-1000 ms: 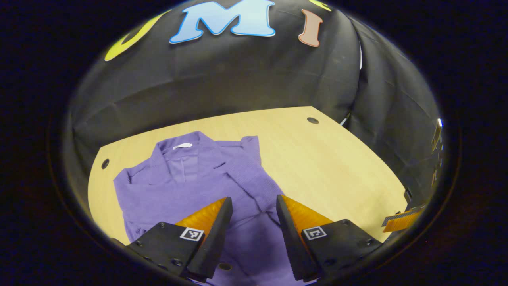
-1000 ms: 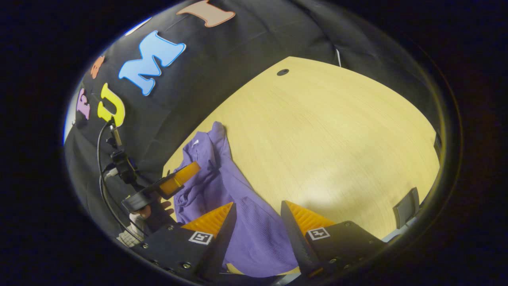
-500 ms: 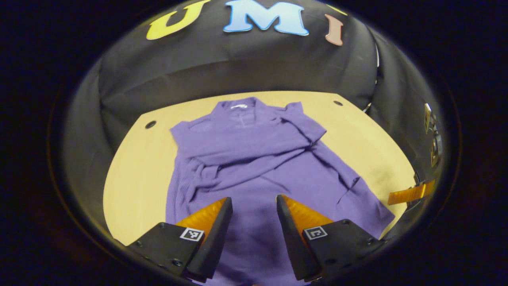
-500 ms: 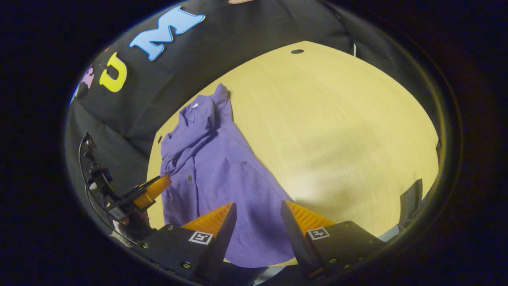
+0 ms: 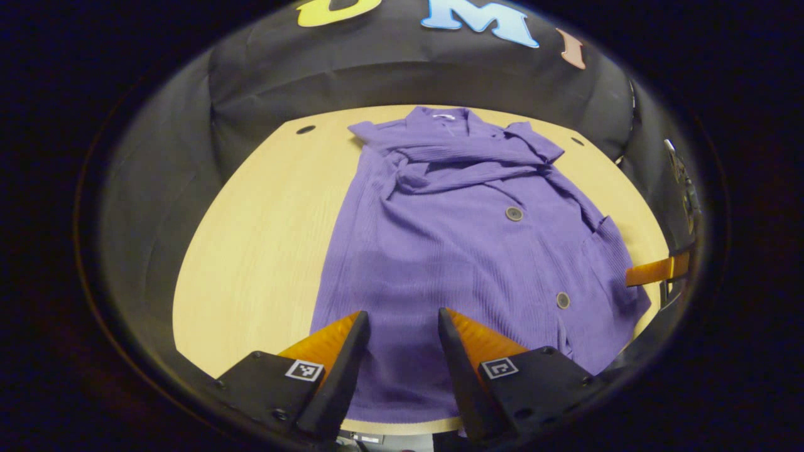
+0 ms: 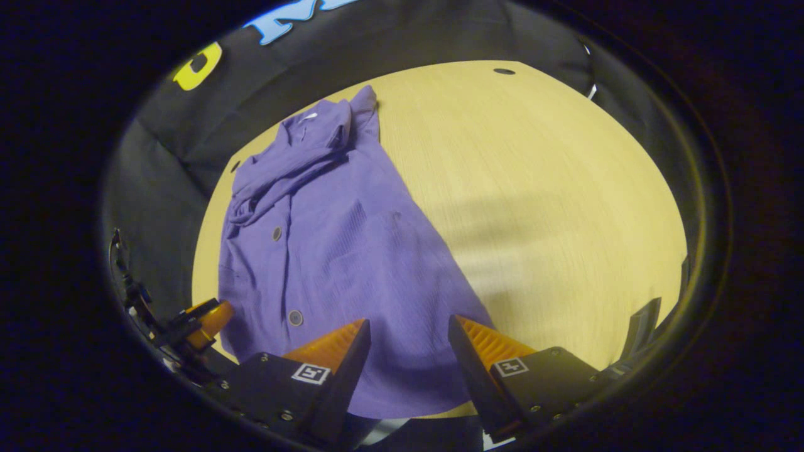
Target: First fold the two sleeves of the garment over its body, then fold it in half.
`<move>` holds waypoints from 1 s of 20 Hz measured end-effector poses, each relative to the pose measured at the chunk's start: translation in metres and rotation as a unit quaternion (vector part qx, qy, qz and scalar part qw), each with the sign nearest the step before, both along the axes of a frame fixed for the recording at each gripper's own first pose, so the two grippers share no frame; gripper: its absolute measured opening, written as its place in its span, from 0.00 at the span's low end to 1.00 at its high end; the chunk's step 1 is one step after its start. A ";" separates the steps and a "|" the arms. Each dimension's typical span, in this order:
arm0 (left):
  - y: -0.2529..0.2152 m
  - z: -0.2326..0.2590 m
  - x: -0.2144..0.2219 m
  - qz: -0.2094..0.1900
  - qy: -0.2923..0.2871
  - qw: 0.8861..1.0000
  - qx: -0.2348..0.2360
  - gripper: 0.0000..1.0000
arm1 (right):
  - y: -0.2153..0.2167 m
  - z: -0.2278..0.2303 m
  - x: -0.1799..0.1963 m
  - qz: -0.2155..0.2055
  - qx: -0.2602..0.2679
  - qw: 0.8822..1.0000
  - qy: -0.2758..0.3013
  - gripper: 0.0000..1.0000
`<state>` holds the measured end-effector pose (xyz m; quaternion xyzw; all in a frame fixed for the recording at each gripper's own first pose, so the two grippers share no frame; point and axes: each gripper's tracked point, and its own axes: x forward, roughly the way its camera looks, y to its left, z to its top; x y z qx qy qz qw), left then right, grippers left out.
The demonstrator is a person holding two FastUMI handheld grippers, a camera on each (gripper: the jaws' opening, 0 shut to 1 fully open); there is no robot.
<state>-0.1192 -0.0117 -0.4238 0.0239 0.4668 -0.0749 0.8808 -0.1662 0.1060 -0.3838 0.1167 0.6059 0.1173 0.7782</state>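
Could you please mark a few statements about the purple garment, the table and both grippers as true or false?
1. The purple garment lies spread on the wooden table. True.
2. The left gripper is shut on the hem. False: its jaws are open and hold nothing.
3. Both sleeves lie across the garment's chest. True.
4. The garment is already folded in half. False: it lies at full length.
5. The right gripper is open above the garment's lower edge. True.

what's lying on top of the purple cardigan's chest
Both sleeves lie folded across the cardigan just below its collar, bunched together. Whatever buttons or fabric sit beneath them are covered.
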 end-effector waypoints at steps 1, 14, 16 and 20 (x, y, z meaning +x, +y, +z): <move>0.002 -0.002 -0.001 0.002 0.003 1.000 0.003 0.77 | 0.001 -0.002 -0.002 0.005 -0.005 1.000 0.003 0.79; -0.006 -0.018 -0.006 0.006 0.028 1.000 0.007 0.87 | -0.010 -0.016 -0.015 0.070 -0.111 0.991 0.014 0.72; -0.013 -0.018 -0.006 -0.004 0.029 1.000 0.004 0.76 | -0.009 -0.018 -0.014 0.068 -0.113 0.991 0.011 0.53; -0.023 -0.019 -0.003 -0.014 0.025 1.000 -0.006 0.36 | -0.001 -0.019 -0.009 0.037 -0.084 0.996 0.007 0.10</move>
